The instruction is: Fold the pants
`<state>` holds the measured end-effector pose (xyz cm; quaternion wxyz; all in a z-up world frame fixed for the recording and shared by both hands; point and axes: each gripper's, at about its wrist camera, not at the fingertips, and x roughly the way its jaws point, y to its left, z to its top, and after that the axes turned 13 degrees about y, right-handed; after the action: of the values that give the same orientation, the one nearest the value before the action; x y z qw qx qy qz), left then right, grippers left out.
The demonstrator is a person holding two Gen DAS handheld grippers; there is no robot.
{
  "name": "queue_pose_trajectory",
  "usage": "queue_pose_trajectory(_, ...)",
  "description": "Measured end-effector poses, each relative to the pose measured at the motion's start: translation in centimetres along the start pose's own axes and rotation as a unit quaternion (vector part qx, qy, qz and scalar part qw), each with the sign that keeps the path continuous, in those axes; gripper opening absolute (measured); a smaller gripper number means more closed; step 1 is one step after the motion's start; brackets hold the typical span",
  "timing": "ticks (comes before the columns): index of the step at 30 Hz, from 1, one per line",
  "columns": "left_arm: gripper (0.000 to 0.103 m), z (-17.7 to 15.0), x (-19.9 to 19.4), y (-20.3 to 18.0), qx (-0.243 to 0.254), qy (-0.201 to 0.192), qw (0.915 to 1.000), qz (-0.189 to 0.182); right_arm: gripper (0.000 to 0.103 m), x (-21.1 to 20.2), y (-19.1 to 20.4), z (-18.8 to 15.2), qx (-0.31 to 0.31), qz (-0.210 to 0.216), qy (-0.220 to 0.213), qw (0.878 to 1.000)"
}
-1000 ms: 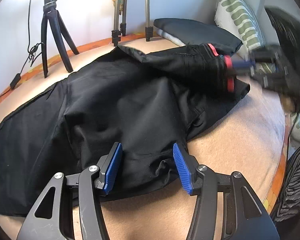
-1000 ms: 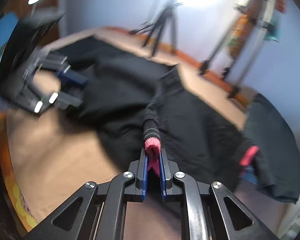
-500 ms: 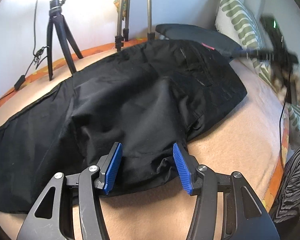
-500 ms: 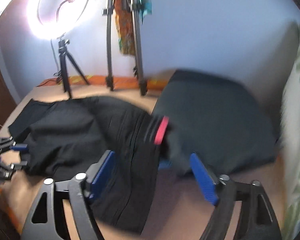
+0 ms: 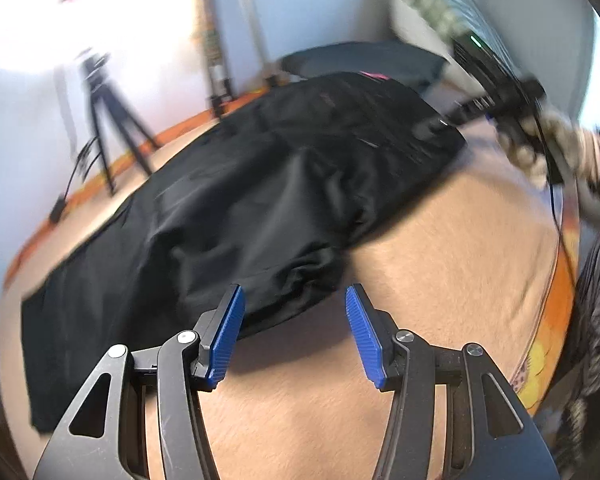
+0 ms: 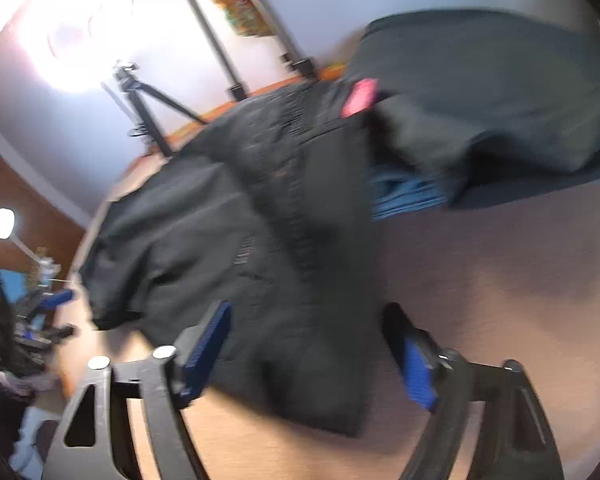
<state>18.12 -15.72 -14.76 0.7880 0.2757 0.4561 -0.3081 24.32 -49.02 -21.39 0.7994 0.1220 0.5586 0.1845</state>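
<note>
A tan blanket [image 5: 440, 288] covers the bed and fills the lower half of both views. No writing or label can be read; motion blur smears both frames. At the bottom of the left wrist view the left gripper [image 5: 294, 330] stands apart, empty, its blue pads [image 5: 360, 330] just short of the black pants' [image 5: 260, 200] near hem. The right gripper [image 6: 308, 356] is wide with jaws closing, pants cloth between them unpressed. A pink tag [image 6: 359, 96] and tripod [image 5: 108, 120] lie beyond, upper frame.

The pants [image 5: 260, 200] lie on the bed [image 5: 440, 280], a tripod [image 5: 112, 128] behind at ten o'clock and a cushion [image 5: 364, 56] behind at one o'clock.
</note>
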Motion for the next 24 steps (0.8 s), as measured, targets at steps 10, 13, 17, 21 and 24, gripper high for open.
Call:
queue_pose_trajectory(10,0.014,2.3,5.0,-1.0,0.087,0.034,0.9932,0.07,0.015,-0.3,-0.2,0.7,-0.002,-0.003,0.019,1.0)
queue_pose_trajectory(13,0.01,2.9,3.8,0.3,0.06,0.021,0.9972,0.038,0.008,-0.8,0.4,1.0,-0.01,-0.014,0.019,1.0)
queue_pose_trajectory(17,0.008,2.6,0.1,1.0,0.045,-0.01,0.9989,0.012,0.004,-4.3,2.4,1.5,-0.042,-0.022,0.003,0.999)
queue_pose_trajectory(21,0.008,1.2,-2.9,0.5,0.051,-0.033,0.9974,-0.038,0.004,-8.9,3.7,1.0,-0.074,-0.027,-0.014,0.997)
queue_pose_trajectory(24,0.008,0.3,-1.6,-1.7,0.076,-0.006,0.995,-0.064,0.004,-9.4,3.5,0.0,-0.084,-0.051,-0.004,0.995)
